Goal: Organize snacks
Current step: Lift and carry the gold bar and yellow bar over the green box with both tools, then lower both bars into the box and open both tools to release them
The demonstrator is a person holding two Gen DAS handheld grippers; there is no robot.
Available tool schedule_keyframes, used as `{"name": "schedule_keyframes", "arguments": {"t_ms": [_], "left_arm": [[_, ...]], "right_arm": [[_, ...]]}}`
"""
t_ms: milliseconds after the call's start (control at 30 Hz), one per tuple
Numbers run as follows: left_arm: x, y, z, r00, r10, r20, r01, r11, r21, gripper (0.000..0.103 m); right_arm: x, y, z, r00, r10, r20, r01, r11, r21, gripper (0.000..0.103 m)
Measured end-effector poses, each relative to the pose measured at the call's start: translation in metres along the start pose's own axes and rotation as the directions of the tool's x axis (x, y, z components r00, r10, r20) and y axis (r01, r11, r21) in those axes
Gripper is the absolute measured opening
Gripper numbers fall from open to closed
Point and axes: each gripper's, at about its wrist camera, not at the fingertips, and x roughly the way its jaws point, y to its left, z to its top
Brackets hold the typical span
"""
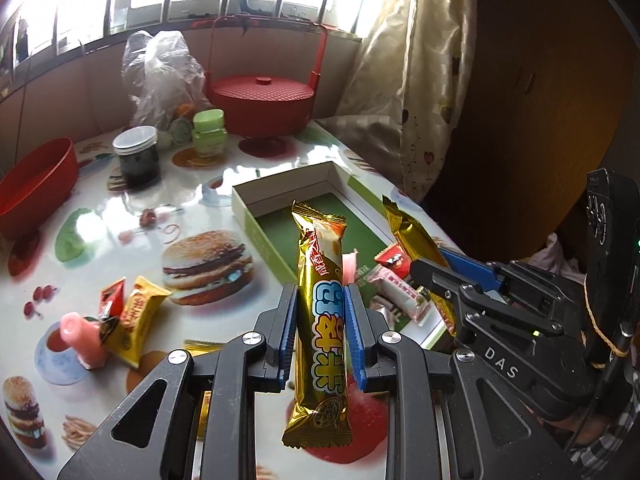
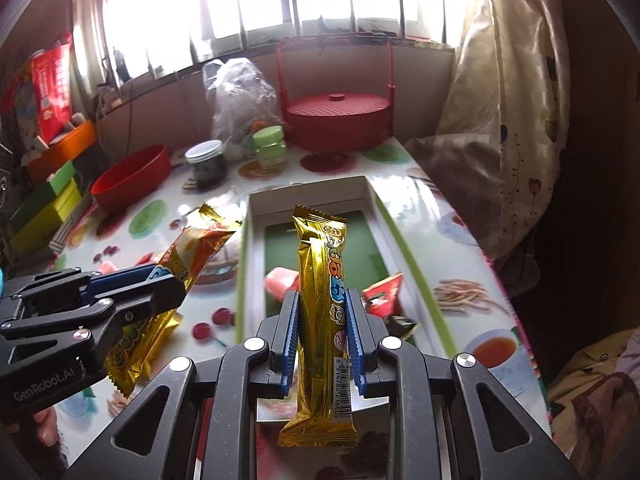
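Gold foil catches the window light on two long snack bars, one in each tool. The left tool (image 1: 322, 312) pinches its gold-wrapped bar with blue lettering (image 1: 320, 320) around the middle, blue pads pressed against the wrapper; the right tool (image 2: 322, 320) grips a matching gold bar with a barcode (image 2: 320, 312) the same way. Both bars stand roughly upright, lifted clear of the glossy food-printed tabletop (image 1: 132, 216).

Ahead lies the shallow green-and-white cardboard box (image 2: 248, 248), open, its green floor mostly bare at the far end; a pink wrapped candy (image 2: 280, 282) and a red sachet (image 2: 384, 296) already lie in the near end. A yellow packet (image 1: 138, 316) and a pink tube-shaped sweet (image 1: 82, 332) lie loose on the tabletop beside the box.

The step in hand looks like carrying both bars to the box. Next, each bar probably wants laying flat along the free green floor, side by side, before the pads part.
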Motion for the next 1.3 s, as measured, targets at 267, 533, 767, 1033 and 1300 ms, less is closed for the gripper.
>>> {"name": "schedule_keyframes", "arguments": {"t_ms": [267, 533, 767, 1033, 1300], "left_arm": [[0.020, -0.013, -0.001, 0.999, -0.003, -0.035, 0.004, 1.000, 0.017, 0.024], [0.036, -0.015, 0.001, 0.998, -0.005, -0.056, 0.005, 1.000, -0.001, 0.024], [0.051, -0.018, 0.002, 0.997, -0.017, -0.079, 0.016, 1.000, -0.009, 0.024], [0.059, -0.019, 0.005, 0.997, -0.014, -0.073, 0.013, 1.000, -0.024, 0.024], [0.067, -0.018, 0.008, 0.998, 0.002, -0.068, -0.005, 0.999, -0.037, 0.024]], "right_arm": [[0.009, -0.024, -0.002, 0.999, -0.029, -0.023, 0.030, 0.999, 0.023, 0.021], [0.020, -0.040, 0.000, 0.998, -0.033, -0.048, 0.035, 0.999, 0.038, 0.021], [0.037, -0.050, 0.007, 0.996, -0.028, -0.082, 0.031, 0.999, 0.041, 0.021], [0.053, -0.056, 0.011, 0.995, -0.016, -0.098, 0.019, 0.999, 0.030, 0.021], [0.061, -0.054, 0.015, 0.996, -0.005, -0.086, 0.006, 1.000, 0.018, 0.022]]}}
